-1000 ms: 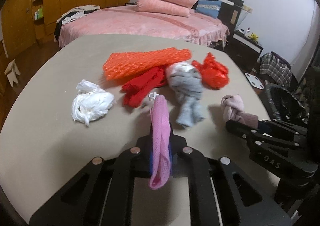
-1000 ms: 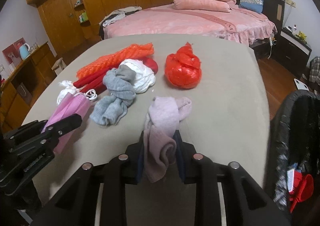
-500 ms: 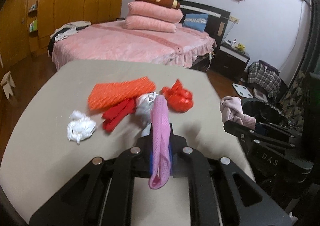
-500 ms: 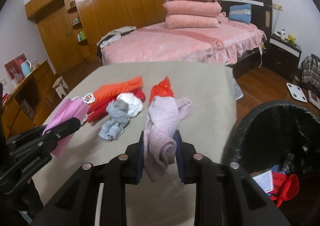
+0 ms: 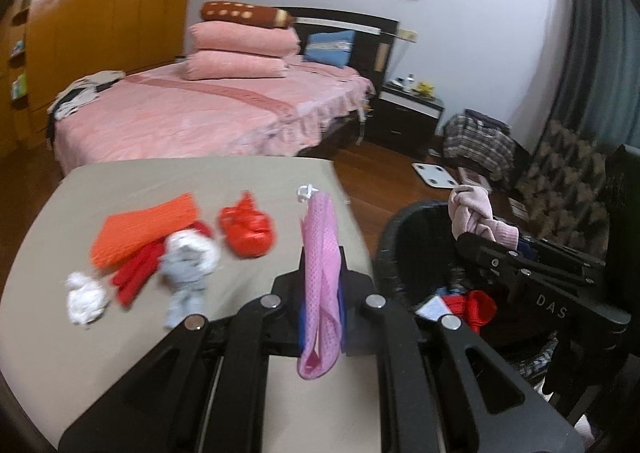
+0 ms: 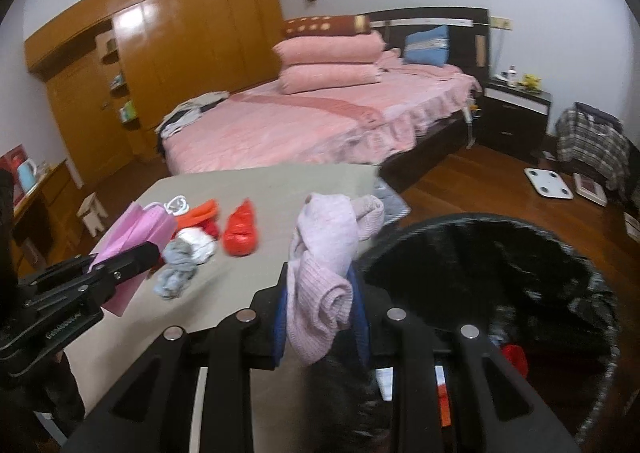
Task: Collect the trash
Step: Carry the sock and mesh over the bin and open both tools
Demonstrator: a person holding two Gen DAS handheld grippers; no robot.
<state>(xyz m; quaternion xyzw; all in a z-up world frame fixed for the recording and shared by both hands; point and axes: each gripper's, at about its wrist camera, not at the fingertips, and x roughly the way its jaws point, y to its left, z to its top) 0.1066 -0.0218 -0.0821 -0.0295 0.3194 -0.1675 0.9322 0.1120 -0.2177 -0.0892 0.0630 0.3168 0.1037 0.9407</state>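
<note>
Bedroom setting: a beige table (image 5: 120, 341) stands in front of a pink bed (image 5: 192, 117), with a wooden wardrobe (image 6: 180, 53) along the wall.

Left gripper (image 5: 320, 293): fingers pressed together on a pink mask (image 5: 320, 273). The mask stands upright between the fingers, its lower end hanging below them and its white ear loop at the top. The gripper is held above the table's right edge, just beside the bin (image 5: 404, 249).

Right gripper (image 6: 320, 293): fingers pinching a pale pink sock (image 6: 324, 253), which is bunched and drapes over the fingers. The gripper is at the bin rim (image 6: 480, 221), between table and bin.

Bin: black, lined with a black bag, on the wood floor to the right of the table. Red items and paper scraps lie at its bottom.

On the table, to the left of the grippers:
- red bag (image 5: 246, 229), crumpled, nearest the grippers;
- grey sock (image 5: 188, 277), touching a white wad behind it;
- red cloth (image 5: 136, 277), partly under an orange net (image 5: 144, 225);
- white tissue (image 5: 86, 299), apart, at far left.

A white scale (image 6: 548, 181) lies on the floor beyond the bin.
</note>
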